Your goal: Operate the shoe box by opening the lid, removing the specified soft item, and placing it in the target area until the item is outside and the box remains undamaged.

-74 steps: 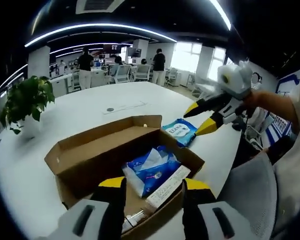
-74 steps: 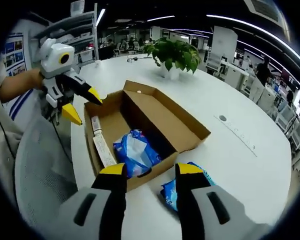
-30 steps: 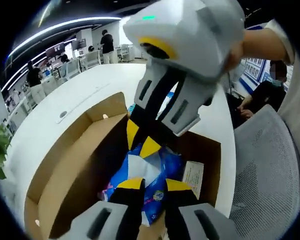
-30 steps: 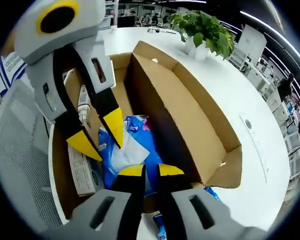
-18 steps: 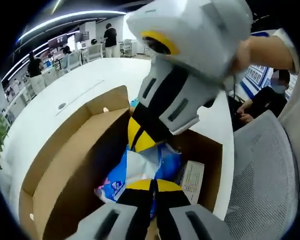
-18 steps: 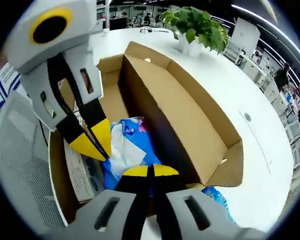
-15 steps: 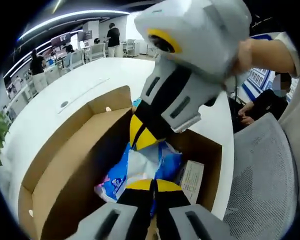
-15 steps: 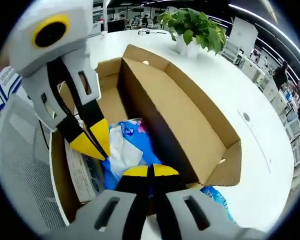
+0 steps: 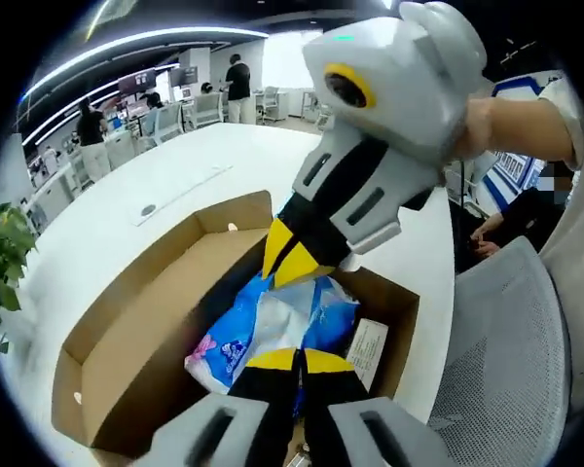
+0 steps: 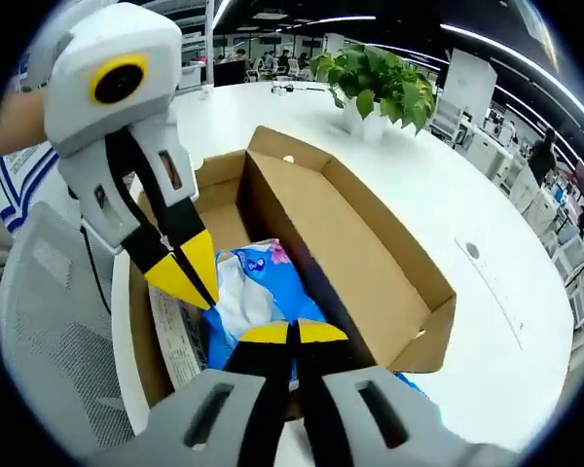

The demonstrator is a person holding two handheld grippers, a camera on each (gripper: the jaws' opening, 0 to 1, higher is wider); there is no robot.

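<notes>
The open cardboard shoe box (image 9: 136,321) (image 10: 370,263) lies on the white table, its lid flap standing along one long side. A soft blue tissue pack (image 9: 277,321) (image 10: 258,287) hangs over the box's inside, held at both ends. My left gripper (image 9: 297,362) (image 10: 190,277) is shut on one end of the pack. My right gripper (image 10: 292,333) (image 9: 294,261) is shut on the other end. A long white carton (image 9: 368,345) (image 10: 175,336) lies in the box beside the pack.
A grey mesh chair (image 9: 506,360) (image 10: 49,321) stands close against the table's near edge. A potted plant (image 10: 375,83) sits on the white table (image 10: 448,185) beyond the box. Desks and people fill the far office.
Both grippers closed on the blue pack's ends about a second ago. Since then they have risen together, and the pack has come up off the box floor.
</notes>
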